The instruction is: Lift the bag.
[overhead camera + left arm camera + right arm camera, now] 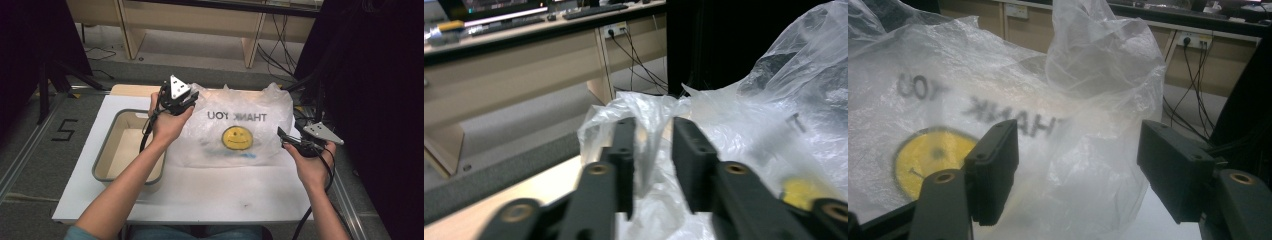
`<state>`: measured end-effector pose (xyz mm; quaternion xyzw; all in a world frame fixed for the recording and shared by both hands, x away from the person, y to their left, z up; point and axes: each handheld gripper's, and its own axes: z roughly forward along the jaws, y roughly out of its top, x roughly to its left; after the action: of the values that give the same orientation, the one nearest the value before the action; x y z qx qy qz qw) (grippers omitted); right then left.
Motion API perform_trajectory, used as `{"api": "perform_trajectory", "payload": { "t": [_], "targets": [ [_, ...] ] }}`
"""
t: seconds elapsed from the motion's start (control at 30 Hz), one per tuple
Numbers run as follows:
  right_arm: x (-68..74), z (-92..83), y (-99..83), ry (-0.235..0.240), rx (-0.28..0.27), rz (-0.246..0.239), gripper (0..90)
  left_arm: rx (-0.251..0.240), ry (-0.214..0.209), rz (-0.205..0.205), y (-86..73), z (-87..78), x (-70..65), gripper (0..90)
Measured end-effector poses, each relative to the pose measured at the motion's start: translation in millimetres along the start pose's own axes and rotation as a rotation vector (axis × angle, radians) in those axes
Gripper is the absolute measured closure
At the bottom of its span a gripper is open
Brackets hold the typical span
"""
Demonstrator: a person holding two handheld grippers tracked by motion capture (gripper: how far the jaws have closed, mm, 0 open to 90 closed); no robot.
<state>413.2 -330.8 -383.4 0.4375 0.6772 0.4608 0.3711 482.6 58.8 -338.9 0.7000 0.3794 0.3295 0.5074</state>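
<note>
A: Both hands at the table, and the work is all on the plastic bag (235, 132). It lies flat across the far right part of the white tabletop (210, 195), its long side running along the far edge.

B: Thin clear film, crinkled, with reversed "THANK YOU" lettering and a yellow smiley face (237, 137) beneath it. So we're reading the print through the film or from its back.

A: Left gripper (186, 101) sits at the bag's far left corner, where a bunched handle of film stands up. In the left gripper view the left gripper (653, 135) has that film right in the gap between its jaws, but the jaws are parted and the pads don't look pressed on it. Released, I'd say.

B: And the right gripper (281, 136)?

A: At the right edge of the bag, pointing inward across it. In its own view the right gripper (1075, 165) stands wide open, the other crumpled handle rising between and beyond the jaws, nothing clamped.

B: So which hand is closer to a grip?

A: The left, I judge: the film is already between its jaws and needs only a squeeze. The right has to push forward into its handle first.

B: The beige bin (107, 150) waits at the left edge, just beside the bag.
</note>
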Motion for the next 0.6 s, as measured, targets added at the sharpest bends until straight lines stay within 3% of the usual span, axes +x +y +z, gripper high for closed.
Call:
{"api": "perform_trajectory", "payload": {
  "t": [0.17, 0.53, 0.6],
  "targets": [
    [-0.2, -0.3, -0.2, 0.0, -0.002, 0.001, 33.8, 0.046, -0.003, -0.061, 0.8, -7.5, -3.1, 51.5],
    [0.6, 0.0, -0.3, 0.0, -0.001, -0.001, 33.8, 0.064, 0.064, -0.021, -0.1, -12.6, -8.9, 35.1],
    [0.6, 0.0, -0.4, 0.0, 0.0, -0.002, 33.8, 0.027, 0.062, -0.008, -0.4, -13.0, -9.8, 34.2]
  ]
}}
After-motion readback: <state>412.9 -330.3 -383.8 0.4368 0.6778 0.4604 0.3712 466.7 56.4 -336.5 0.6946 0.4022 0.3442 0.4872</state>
